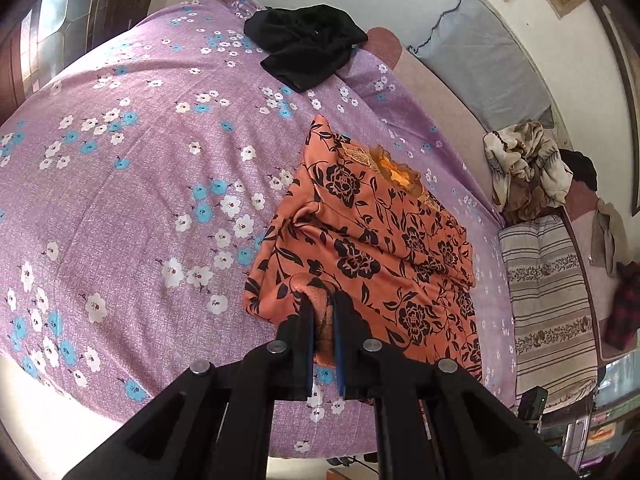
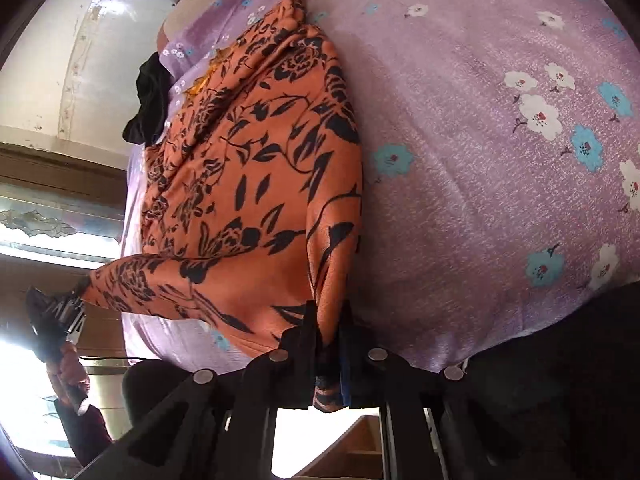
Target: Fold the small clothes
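Observation:
An orange garment with a black flower print [image 1: 376, 236] lies on the purple flowered bed sheet [image 1: 132, 184], folded into a long strip with its lace neckline at the far end. My left gripper [image 1: 323, 304] is shut on the near corner of this garment, a fold of cloth pinched between its blue pads. In the right wrist view the same garment [image 2: 248, 168] stretches away, and my right gripper [image 2: 328, 316] is shut on its other near corner. The left gripper [image 2: 76, 292] shows there at the left, held in a person's hand, with the cloth pulled taut to it.
A crumpled black garment [image 1: 308, 48] lies at the far end of the bed. A striped cushion [image 1: 548, 308], a grey pillow [image 1: 480, 60] and a heap of cloths [image 1: 524, 168] sit along the right side by the wall. The bed's near edge runs under both grippers.

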